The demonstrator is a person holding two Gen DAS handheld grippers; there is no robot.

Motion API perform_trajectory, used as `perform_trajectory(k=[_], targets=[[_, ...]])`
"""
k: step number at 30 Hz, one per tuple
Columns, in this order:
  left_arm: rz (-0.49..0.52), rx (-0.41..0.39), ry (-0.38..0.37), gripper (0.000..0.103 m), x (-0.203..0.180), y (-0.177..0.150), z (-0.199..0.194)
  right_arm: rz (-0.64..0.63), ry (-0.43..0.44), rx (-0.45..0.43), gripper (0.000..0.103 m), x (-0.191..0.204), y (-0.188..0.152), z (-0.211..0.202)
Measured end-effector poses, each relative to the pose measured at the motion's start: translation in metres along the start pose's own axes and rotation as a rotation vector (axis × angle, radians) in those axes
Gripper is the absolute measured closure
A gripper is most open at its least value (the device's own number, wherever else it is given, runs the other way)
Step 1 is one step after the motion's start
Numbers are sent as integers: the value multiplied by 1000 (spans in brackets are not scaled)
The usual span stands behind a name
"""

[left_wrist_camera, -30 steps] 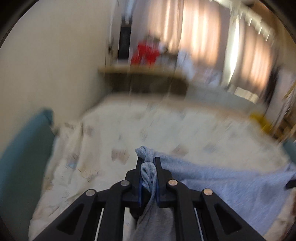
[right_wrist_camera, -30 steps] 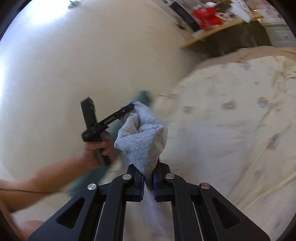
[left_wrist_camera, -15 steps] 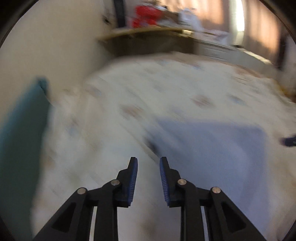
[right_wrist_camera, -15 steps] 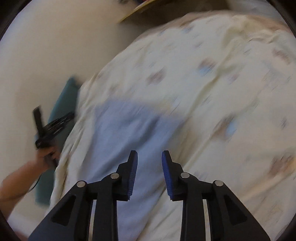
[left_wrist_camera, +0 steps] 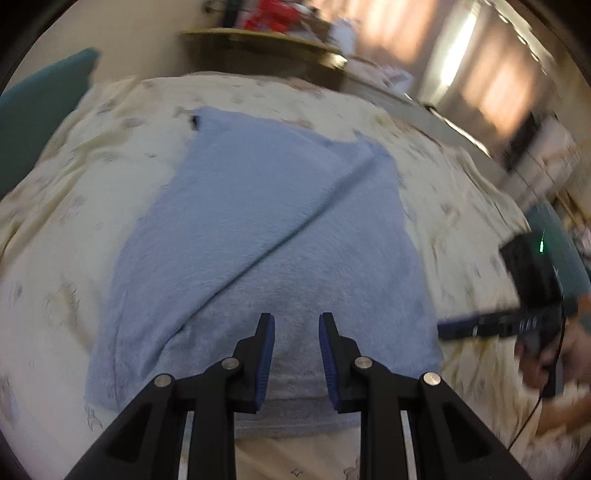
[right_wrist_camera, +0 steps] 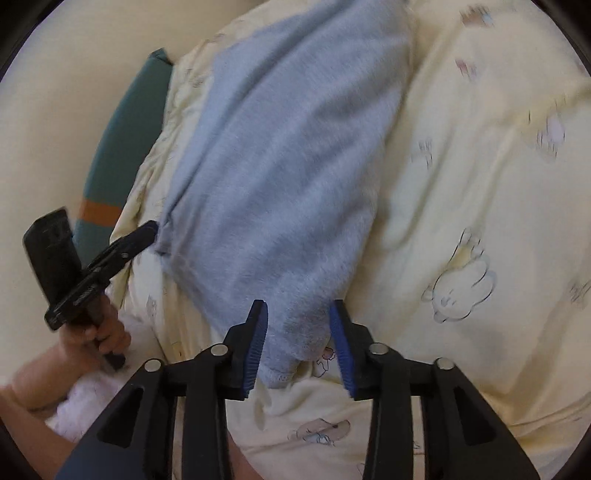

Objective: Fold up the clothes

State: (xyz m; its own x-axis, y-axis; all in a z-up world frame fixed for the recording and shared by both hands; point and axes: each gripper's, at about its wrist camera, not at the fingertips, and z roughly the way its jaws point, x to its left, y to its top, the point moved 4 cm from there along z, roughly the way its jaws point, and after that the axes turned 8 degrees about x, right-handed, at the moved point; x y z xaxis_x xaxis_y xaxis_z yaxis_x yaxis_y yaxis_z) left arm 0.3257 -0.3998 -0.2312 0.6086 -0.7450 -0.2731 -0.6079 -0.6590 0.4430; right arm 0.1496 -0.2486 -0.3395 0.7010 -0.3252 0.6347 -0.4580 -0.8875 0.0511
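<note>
Both tongs, left [left_wrist_camera: 296, 317] parted, right [right_wrist_camera: 298, 306] opening, empty over fuzzy blue rectangular garment [left_wrist_camera: 258, 229].

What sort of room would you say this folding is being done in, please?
Most likely a bedroom in a home. The blue garment lies on a bed with a cream cartoon-print cover, curtains hang at a bright window, and a cluttered shelf stands against the wall.

shelf clutter [left_wrist_camera: 273, 22] and curtains [left_wrist_camera: 491, 74] blurred beyond reading
</note>
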Motion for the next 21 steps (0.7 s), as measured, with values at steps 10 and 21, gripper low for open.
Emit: perform_trajectory(k=[10, 21], targets=[[-77, -78, 30, 78, 12, -26, 1, -34, 19, -32, 101, 11, -21, -24], [-106, -106, 56, 78, 22, -25, -6, 75, -140, 130, 101, -32, -56, -16]])
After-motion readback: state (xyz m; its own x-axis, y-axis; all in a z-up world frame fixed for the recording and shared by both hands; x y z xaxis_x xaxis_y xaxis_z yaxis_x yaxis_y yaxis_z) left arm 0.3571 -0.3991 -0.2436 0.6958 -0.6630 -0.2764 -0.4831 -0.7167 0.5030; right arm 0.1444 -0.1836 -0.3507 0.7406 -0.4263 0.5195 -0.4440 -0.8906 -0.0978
